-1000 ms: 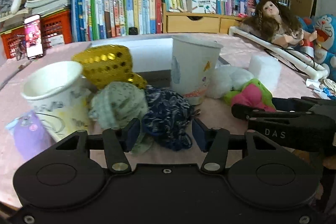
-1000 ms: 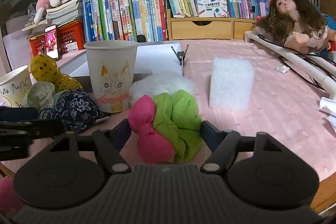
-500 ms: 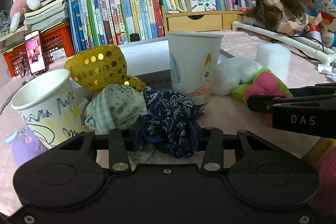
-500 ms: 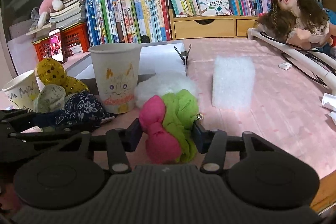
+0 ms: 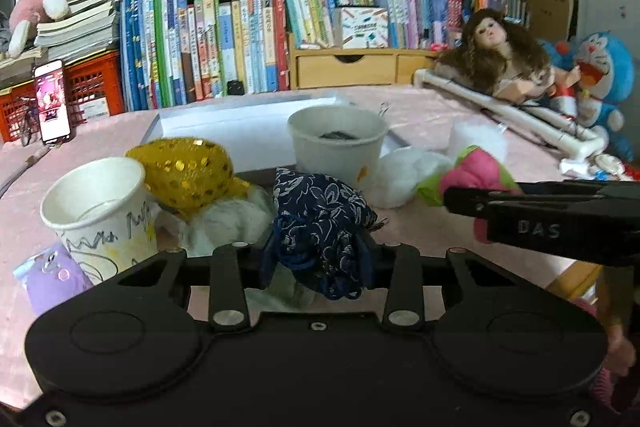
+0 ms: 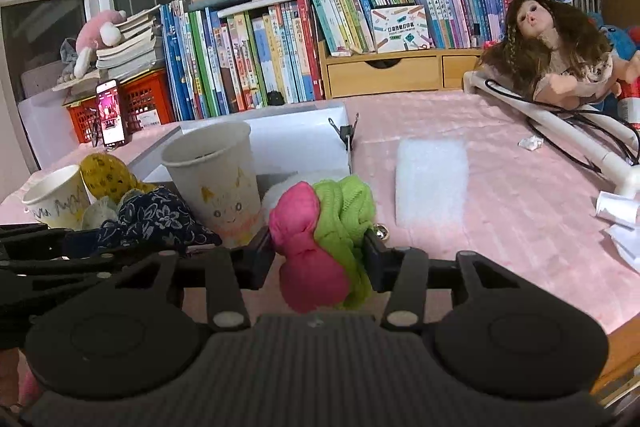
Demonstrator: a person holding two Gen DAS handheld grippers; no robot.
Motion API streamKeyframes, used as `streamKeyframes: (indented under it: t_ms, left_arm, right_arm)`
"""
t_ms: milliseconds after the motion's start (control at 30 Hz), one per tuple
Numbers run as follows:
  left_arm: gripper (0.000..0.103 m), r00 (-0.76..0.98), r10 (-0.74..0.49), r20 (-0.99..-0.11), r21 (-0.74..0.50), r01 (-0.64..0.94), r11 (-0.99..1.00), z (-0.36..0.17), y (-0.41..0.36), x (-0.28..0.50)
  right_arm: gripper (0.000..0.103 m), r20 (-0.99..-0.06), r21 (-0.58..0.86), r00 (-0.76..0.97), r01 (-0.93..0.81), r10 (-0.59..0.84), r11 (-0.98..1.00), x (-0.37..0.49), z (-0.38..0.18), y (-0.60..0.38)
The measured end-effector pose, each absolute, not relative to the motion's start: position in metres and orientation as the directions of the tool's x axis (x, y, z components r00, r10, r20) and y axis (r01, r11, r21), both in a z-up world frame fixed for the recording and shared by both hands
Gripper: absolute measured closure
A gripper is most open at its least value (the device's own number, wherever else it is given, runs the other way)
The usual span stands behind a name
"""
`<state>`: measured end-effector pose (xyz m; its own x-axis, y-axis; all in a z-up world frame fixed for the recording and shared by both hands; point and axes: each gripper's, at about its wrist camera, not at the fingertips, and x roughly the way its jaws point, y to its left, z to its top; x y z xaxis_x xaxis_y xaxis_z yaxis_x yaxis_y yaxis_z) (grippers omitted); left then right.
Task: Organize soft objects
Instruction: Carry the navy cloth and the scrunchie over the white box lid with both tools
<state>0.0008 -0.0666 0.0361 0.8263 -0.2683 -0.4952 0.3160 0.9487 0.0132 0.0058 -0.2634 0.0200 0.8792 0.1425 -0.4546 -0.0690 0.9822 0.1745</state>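
My left gripper (image 5: 318, 251) is shut on a dark blue floral cloth bundle (image 5: 320, 223) and holds it lifted above the pink table; the bundle also shows in the right wrist view (image 6: 152, 223). My right gripper (image 6: 320, 251) is shut on a pink and green cloth bundle (image 6: 320, 223), also lifted; it shows in the left wrist view (image 5: 472, 175). A gold sequin bundle (image 5: 184, 171) and a pale checked bundle (image 5: 228, 219) lie between two paper cups: one at the left (image 5: 100, 203), one behind (image 5: 336, 143).
A white fluffy ball (image 5: 404, 171) lies by the rear cup. A white foam block (image 6: 432, 179) sits on the pink table (image 6: 500, 211). A white flat box (image 6: 296, 139) is behind the cups. A doll (image 6: 552, 55), white pipe (image 6: 576, 131) and bookshelf lie beyond.
Both grippers closed on their bundles and lifted them. The left gripper raised the blue bundle off the pile; the right gripper raised the pink and green bundle.
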Motion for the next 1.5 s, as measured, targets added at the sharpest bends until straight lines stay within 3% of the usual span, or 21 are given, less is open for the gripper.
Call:
streamKeyframes:
  t_ms: [700, 1067, 1500]
  left_arm:
    - [0.067, 0.770, -0.451, -0.452, -0.174, 0.419, 0.891, 0.084, -0.046, 0.015]
    - [0.067, 0.765, -0.500, -0.405, -0.172, 0.473, 0.864, 0.100, -0.050, 0.011]
    - [0.067, 0.828, -0.350, -0.438, -0.088, 0.348, 0.933, 0.133, -0.046, 0.067]
  right_arm:
    - [0.052, -0.384, 0.165, 0.915, -0.066, 0.126, 0.984, -0.002, 0.050, -0.265]
    - [0.052, -0.390, 0.163, 0.912, -0.064, 0.124, 0.985, -0.001, 0.051, -0.267]
    - [0.052, -0.378, 0.170, 0.915, -0.082, 0.142, 0.982, 0.023, 0.077, -0.279]
